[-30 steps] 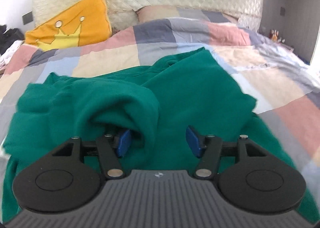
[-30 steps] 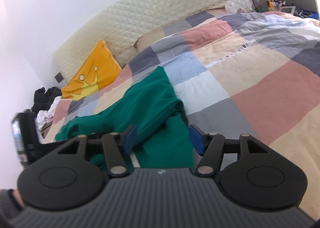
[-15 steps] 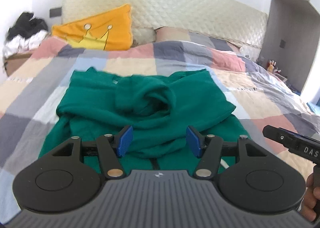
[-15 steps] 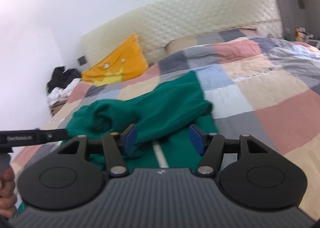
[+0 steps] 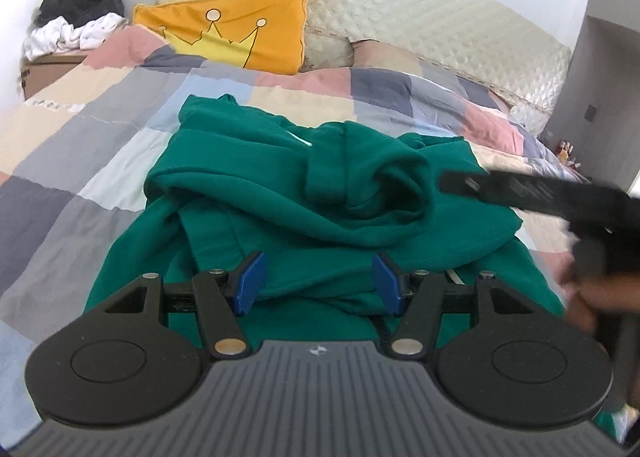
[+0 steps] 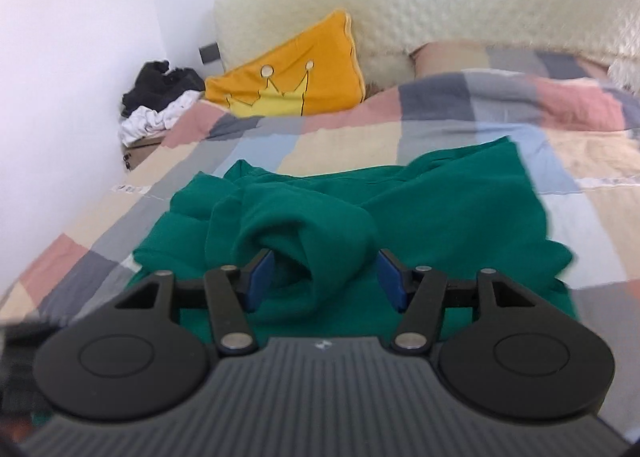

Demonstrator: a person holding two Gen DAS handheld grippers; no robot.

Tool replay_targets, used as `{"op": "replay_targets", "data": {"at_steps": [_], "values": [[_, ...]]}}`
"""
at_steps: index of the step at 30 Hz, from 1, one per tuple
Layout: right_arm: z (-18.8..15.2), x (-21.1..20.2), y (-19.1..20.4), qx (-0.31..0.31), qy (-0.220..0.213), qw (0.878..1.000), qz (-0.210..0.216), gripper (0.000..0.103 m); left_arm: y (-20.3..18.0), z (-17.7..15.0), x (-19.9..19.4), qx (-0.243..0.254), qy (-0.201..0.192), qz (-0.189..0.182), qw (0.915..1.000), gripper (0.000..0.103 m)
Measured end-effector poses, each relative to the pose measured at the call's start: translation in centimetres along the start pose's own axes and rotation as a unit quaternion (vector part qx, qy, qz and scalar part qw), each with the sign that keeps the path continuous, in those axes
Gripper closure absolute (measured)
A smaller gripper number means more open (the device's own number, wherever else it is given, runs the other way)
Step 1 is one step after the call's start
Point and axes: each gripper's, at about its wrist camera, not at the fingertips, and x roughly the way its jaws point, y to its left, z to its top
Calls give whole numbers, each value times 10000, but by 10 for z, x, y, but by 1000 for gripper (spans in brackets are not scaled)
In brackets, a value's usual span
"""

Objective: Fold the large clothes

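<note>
Green garment (image 5: 320, 193) on pastel checked quilt (image 5: 80, 129); orange crown-print pillow (image 5: 240, 33); cream quilted headboard (image 5: 400, 17).

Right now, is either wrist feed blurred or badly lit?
Left wrist view: green garment sharp, but the other gripper crossing on the right is smeared; even daylight. Right wrist view: soft throughout, quilt and garment edges streaked, white wall washed out. Both bend at the edges.

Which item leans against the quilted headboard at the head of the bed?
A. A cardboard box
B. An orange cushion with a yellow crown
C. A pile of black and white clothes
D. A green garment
B: the orange cushion with its yellow crown stands against the quilted headboard, while the green garment lies mid-bed.
</note>
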Motion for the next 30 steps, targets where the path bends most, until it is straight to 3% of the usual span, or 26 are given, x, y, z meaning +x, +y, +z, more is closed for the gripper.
{"op": "replay_targets", "data": {"at_steps": [4, 8, 11, 18, 21, 23, 26, 30], "values": [[18, 38, 23, -96, -104, 9996, 249, 30, 16, -1, 10, -165, 47, 35, 9998, 38], [27, 72, 48, -617, 38, 9976, 326, 30, 32, -2, 22, -399, 153, 20, 9991, 39], [20, 93, 55, -1069, 326, 9936, 149, 30, 40, -2, 28, -499, 175, 47, 9986, 39], [3, 107, 50, -1236, 830, 9886, 216, 31, 57, -1, 28, -1046, 124, -35, 9944, 39], [6, 109, 53, -1319, 996, 9861, 162, 51, 57, 0, 26, -1110, 97, -42, 9938, 39], [13, 106, 52, -1315, 1041, 9858, 83, 76, 56, -1, 26, -1138, 92, -51, 9934, 39], [27, 97, 46, -1119, 952, 9891, -43, 89, 54, -2, 26, -1246, 115, -46, 9921, 39], [44, 71, 28, -688, 488, 9963, -167, 91, 51, -2, 24, -1291, 85, -101, 9915, 39]]}}
